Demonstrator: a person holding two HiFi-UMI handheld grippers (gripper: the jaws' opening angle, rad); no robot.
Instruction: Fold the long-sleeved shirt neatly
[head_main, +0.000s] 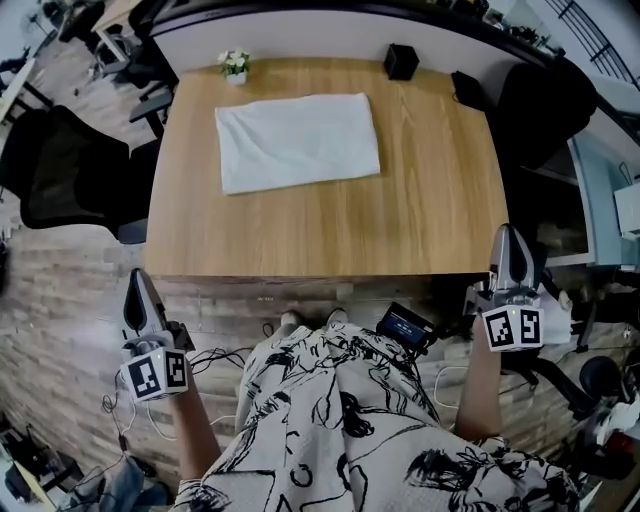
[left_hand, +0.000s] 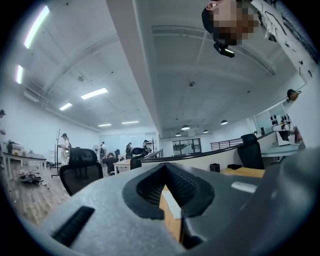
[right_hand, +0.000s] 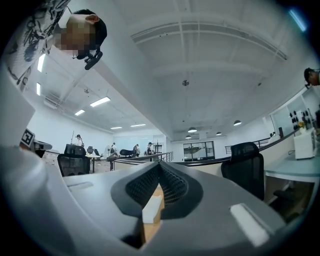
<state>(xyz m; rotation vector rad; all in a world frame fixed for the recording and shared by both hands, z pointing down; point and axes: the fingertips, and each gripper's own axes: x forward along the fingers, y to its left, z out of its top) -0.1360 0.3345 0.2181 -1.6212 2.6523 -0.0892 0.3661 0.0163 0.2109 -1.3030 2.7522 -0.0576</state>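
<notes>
Shirt (head_main: 298, 140) lies folded on table (head_main: 430, 220), long axis left-right; left tool (head_main: 138, 275) and right tool (head_main: 508, 230) closed, empty.

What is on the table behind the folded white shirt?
Behind the shirt, near the far edge of the table, stand a flower pot on the left and a black box on the right. Anything under the shirt is hidden.

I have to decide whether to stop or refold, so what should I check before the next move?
1. Shirt lies as a flat rectangle on the table: ok.
2. Left gripper shut, holding nothing: ok.
3. Right gripper shut, holding nothing: ok.
4. Both grippers off the table's near edge, apart from the shirt: ok.
5. Flower pot and black box clear of the shirt: ok.
6. Sleeves tucked inside: cannot tell.
</notes>
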